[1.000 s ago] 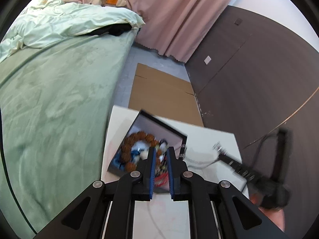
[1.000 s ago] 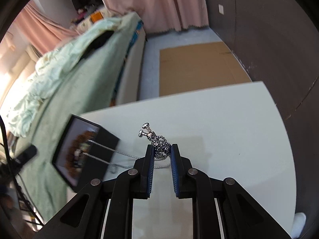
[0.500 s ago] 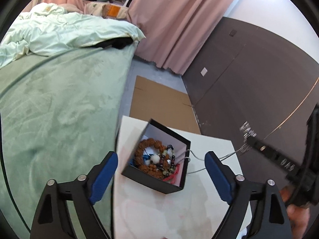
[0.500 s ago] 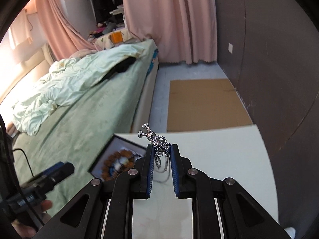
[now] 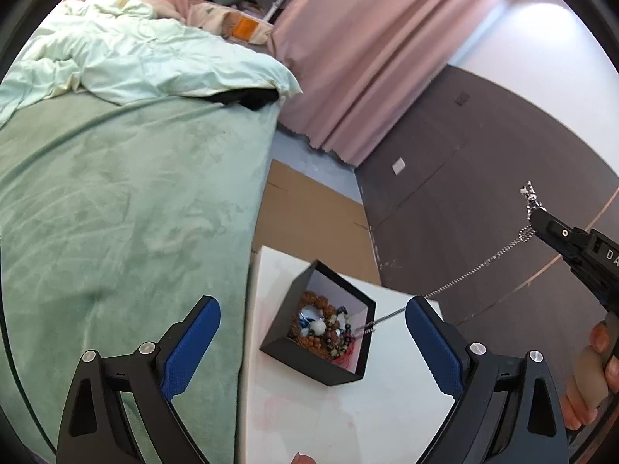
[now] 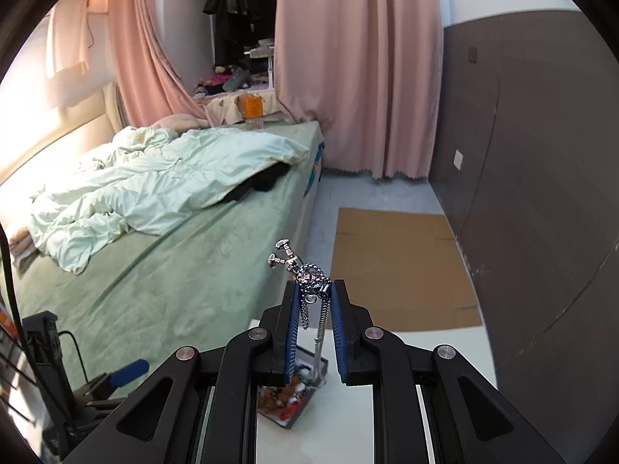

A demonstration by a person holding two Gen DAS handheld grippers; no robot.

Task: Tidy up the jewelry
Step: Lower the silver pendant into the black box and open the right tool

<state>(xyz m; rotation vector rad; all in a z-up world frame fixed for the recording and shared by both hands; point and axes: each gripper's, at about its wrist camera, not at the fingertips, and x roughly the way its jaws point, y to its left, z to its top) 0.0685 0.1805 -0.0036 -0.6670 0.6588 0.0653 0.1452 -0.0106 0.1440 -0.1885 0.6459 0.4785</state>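
Observation:
A black jewelry box (image 5: 324,365) with a white inside stands open on the white table (image 5: 348,421). It holds brown bead bracelets and other pieces. My left gripper (image 5: 312,313) is open wide, above and in front of the box. My right gripper (image 6: 314,294) is shut on a silver chain necklace (image 6: 305,272) and holds it high; its pendant sticks out past the tips. In the left wrist view the chain (image 5: 464,278) runs taut from the right gripper (image 5: 536,216) down into the box. The box also shows in the right wrist view (image 6: 286,400), below the fingers.
A bed with a green cover (image 5: 116,212) and a pale duvet (image 6: 154,185) lies along the table's left side. Flat cardboard (image 6: 394,266) lies on the floor beyond the table. A dark wall (image 5: 483,178) and pink curtains (image 6: 356,69) stand behind.
My left gripper opened wide and pulled back from the box. My right gripper rose high with the necklace, drawing the chain taut out of the box.

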